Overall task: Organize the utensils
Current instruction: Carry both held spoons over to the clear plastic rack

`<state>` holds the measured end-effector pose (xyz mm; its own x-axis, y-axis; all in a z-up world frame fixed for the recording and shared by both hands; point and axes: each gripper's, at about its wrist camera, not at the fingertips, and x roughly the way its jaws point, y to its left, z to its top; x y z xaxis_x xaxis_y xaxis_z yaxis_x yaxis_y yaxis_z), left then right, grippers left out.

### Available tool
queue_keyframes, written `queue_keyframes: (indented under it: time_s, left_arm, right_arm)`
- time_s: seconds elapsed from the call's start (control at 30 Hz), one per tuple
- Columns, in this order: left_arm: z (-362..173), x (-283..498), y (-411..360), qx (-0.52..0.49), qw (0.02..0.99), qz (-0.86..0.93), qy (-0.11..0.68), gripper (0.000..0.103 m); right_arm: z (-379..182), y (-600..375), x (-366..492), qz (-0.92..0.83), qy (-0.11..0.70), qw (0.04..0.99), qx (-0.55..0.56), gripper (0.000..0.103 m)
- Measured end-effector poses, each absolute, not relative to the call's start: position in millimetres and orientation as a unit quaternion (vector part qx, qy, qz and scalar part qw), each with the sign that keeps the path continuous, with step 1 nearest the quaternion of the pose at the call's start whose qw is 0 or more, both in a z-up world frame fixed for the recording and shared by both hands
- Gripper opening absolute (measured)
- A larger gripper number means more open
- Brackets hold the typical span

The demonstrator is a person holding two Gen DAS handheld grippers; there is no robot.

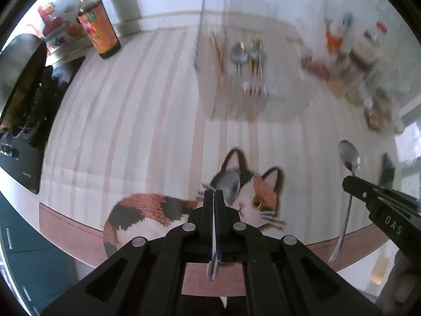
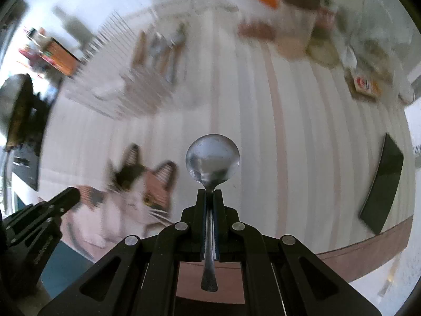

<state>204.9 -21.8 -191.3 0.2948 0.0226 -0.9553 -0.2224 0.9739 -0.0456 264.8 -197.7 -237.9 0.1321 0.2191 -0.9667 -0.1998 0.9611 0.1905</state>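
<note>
My left gripper (image 1: 213,193) is shut on a metal spoon (image 1: 228,184). Its bowl sticks out past the fingertips, over the cat picture on the tablecloth, and its handle runs edge-on between the pads. My right gripper (image 2: 209,192) is shut on a second metal spoon (image 2: 212,158), bowl forward and facing the camera. That spoon (image 1: 348,155) and the right gripper (image 1: 348,181) also show at the right of the left wrist view. The left gripper (image 2: 72,196) appears at the lower left of the right wrist view. A blurred utensil tray (image 1: 276,105) at the back holds spoons and chopsticks.
A striped tablecloth with a cat picture (image 1: 252,200) covers the table. A dark sauce bottle (image 1: 98,31) stands back left and a pan (image 1: 18,60) sits at the left. Jars (image 1: 360,58) crowd the back right. A flat black object (image 2: 381,184) lies near the right table edge.
</note>
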Motion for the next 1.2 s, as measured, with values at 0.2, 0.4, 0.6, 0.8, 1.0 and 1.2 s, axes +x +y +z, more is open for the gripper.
queue_keyframes:
  time_s: [0.2, 0.4, 0.6, 0.8, 1.0, 1.2]
  left_arm:
    - [-175.9, 206.0, 9.2, -0.161, 0.794, 0.055, 0.584, 0.002]
    - [-244.4, 207.4, 7.5, -0.207, 0.738, 0.03, 0.641, 0.033]
    - [-292.1, 216.6, -36.6, -0.119, 0.72, 0.028, 0.683, 0.032]
    - [-291.4, 219.2, -63.5, -0.052, 0.742, 0.036, 0.667, 0.003]
    - [-275.9, 214.2, -66.0, -0.052, 0.759, 0.037, 0.648, 0.003]
    - [-234.7, 209.2, -52.8, -0.073, 0.783, 0.037, 0.616, 0.003]
  right_arm:
    - [-196.9, -195.2, 275.1, 0.156, 0.615, 0.773, 0.019, 0.004]
    - [-239.9, -206.0, 279.7, 0.125, 0.645, 0.753, 0.023, 0.004]
    - [-286.2, -226.9, 275.3, 0.091, 0.678, 0.73, 0.016, 0.004]
    - [-297.5, -240.0, 273.7, 0.07, 0.683, 0.727, 0.021, 0.004]
    - [-288.3, -246.4, 271.5, 0.07, 0.673, 0.735, 0.027, 0.004]
    - [-267.1, -249.9, 275.0, 0.078, 0.661, 0.745, 0.042, 0.004]
